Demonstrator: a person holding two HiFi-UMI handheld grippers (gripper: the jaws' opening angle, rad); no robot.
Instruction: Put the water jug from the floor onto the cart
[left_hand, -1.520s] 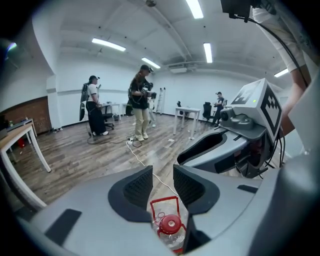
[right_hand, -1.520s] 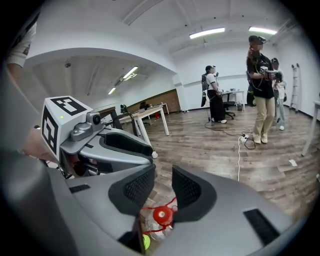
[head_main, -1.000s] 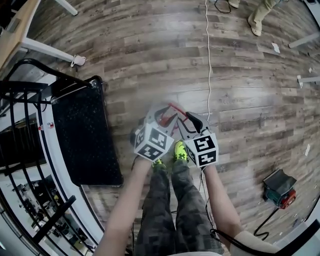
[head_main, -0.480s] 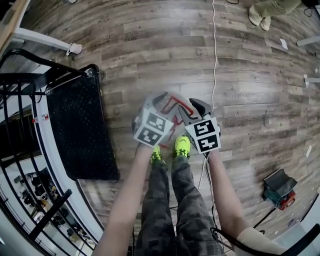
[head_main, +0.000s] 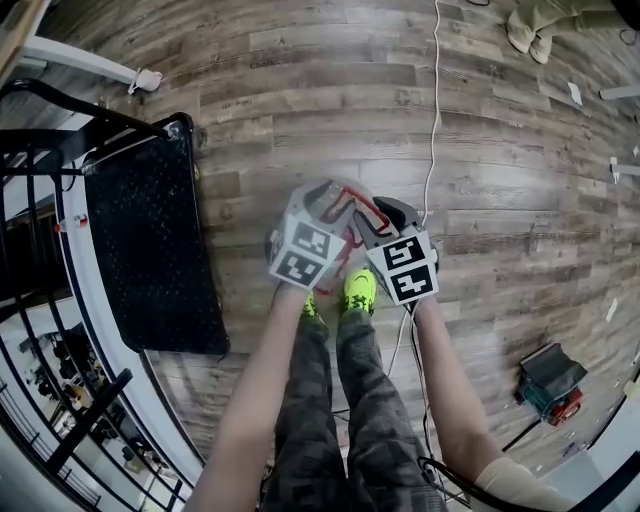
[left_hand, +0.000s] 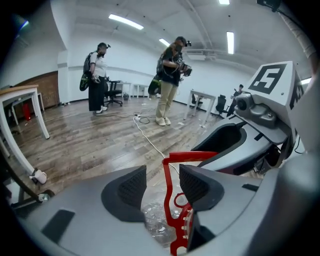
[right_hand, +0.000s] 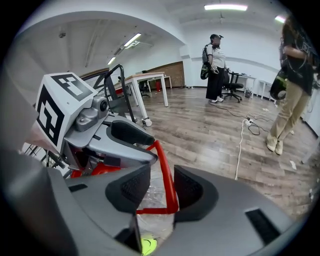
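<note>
Water jug: A large clear plastic water jug (head_main: 345, 197) stands on the wooden floor (head_main: 300, 100), beside the cart and not on it. It is off the cart's long edge, on the side away from the handle rail.
Cart: A low cart (head_main: 160, 250) with a black deck. The deck is bare where the head view shows it.
Handle: A thin red handle (left_hand: 185, 156) rises from the top of the jug, on the side turned away from the cart.
Left gripper: Your left gripper (left_hand: 163, 186) has its jaws spread and they have just been opening. The red upright of the handle stands between the pads, nearer one pad, and neither pad presses on it.
Right gripper: Your right gripper (right_hand: 162, 187) also has its jaws apart, and they too have just been opening. A red bar of the handle runs between its pads, close to one of them and not yet pinched.
Weight: The frames do not show how full the jug is. At this size, expect it to be heavy if it holds water.
Surface: The clear wall looks thin, smooth and crinkled, so it would probably flex and slip under the pads.
Where to hold: Take the red handle with both grippers. It looks like the only stiff part.
Caution: The handle is slim, so it may bend or twist under the load as you lift toward the cart.
</note>
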